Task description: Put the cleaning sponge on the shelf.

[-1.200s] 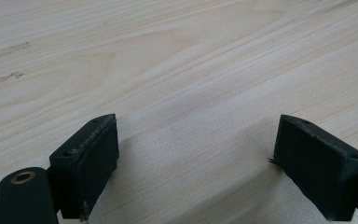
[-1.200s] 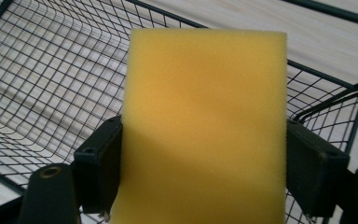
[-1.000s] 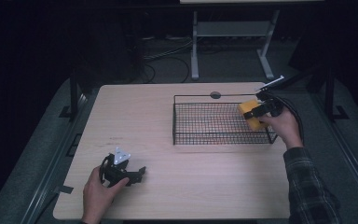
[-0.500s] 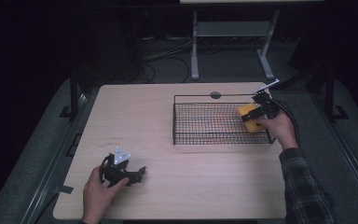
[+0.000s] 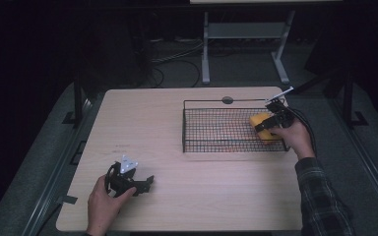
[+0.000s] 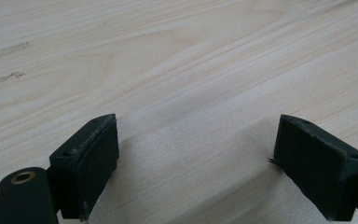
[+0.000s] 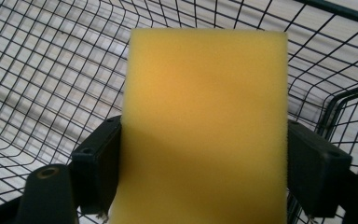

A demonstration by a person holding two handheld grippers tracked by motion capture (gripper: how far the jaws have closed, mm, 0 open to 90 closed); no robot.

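A yellow sponge sits between the two black jaws of my right gripper, which is shut on it; both pads press its sides. The sponge hangs inside the right end of a black wire basket, just above the mesh floor. My left gripper rests low over the wooden table at the front left, jaws open with only bare wood between them.
The basket stands on the right half of the table, its walls rising around the sponge. A round dark cable port lies behind the basket. Grey metal stand legs stand on the floor beyond the table's far edge.
My right gripper has carried the sponge from the basket's right rim leftward and down into the basket. The left gripper has stayed put.
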